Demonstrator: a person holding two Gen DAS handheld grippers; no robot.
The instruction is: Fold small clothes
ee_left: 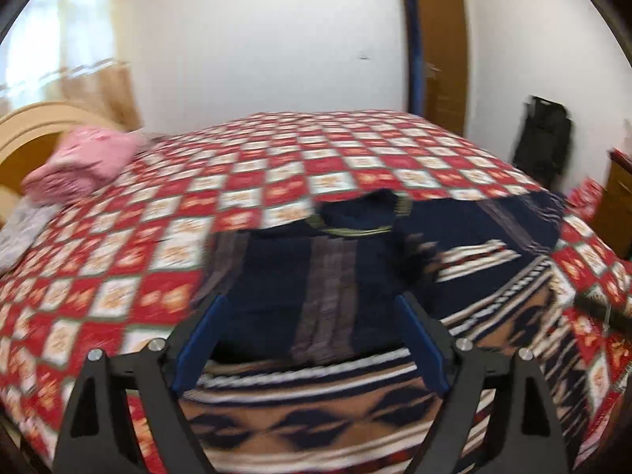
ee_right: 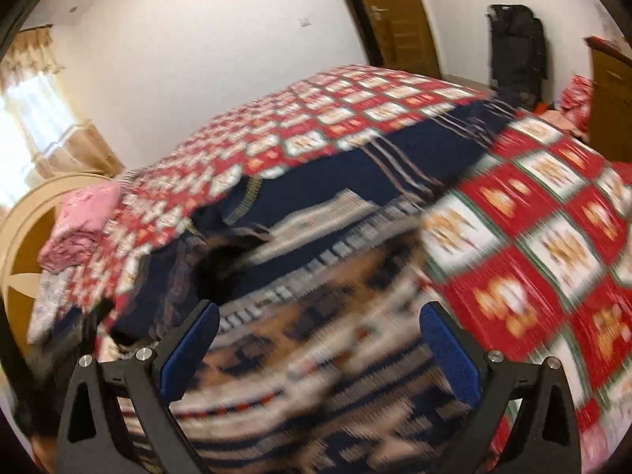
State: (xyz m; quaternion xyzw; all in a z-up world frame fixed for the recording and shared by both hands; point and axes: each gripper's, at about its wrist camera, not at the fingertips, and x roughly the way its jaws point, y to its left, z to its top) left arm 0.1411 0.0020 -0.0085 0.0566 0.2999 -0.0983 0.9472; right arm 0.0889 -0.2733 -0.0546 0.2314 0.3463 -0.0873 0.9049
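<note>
Patterned navy-and-tan sweater (ee_left: 355, 276) spread flat at the near edge of the bed (ee_left: 237, 181), neckline toward its middle. Left gripper (ee_left: 312, 339) over the left sleeve side, right gripper (ee_right: 320, 347) over the hem; both spread wide, grasping nothing. Likely step: picking grip points for a first fold. Next: lower, pinch an edge. Pink clothes (ee_left: 83, 162) stacked at the headboard corner.

Room was bright w/ daylight from curtained window (ee_left: 59, 39), blown out to white glare in both views. Heavy motion blur smeared bedspread (ee_left: 118, 276) and patterned sweater (ee_right: 316, 335), worst in right wrist view. Fisheye bent door (ee_right: 379, 12) and walls; dark vignette at corners.
</note>
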